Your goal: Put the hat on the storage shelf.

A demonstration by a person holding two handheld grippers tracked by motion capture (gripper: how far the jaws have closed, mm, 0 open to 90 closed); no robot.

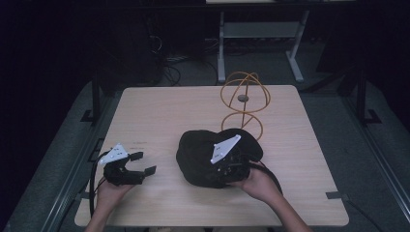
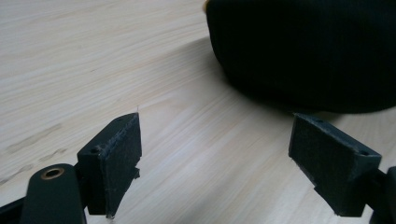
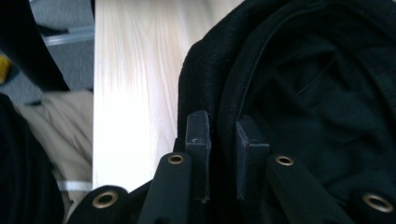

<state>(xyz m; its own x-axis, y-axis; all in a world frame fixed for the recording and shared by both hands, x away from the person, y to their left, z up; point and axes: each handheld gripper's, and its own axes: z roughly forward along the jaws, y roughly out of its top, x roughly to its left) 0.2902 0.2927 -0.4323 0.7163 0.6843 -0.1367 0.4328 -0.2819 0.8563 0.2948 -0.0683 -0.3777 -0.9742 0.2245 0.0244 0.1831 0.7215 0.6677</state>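
A pale wooden table (image 1: 159, 111) sits in a dark room. At its left, your left gripper (image 1: 143, 163) rests with jaws spread wide and empty, likely waiting in reserve. Mid-table lies one black hat (image 1: 203, 154); your right gripper (image 3: 219, 140) pinches its rim tightly, probably to lift it. Behind stands one yellow wire stand (image 1: 244, 104), seemingly the hat's perch. Two grippers, one hat, one stand.

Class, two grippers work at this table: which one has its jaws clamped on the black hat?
The right gripper: its jaws pinch the black hat's rim, while the left gripper stands open.
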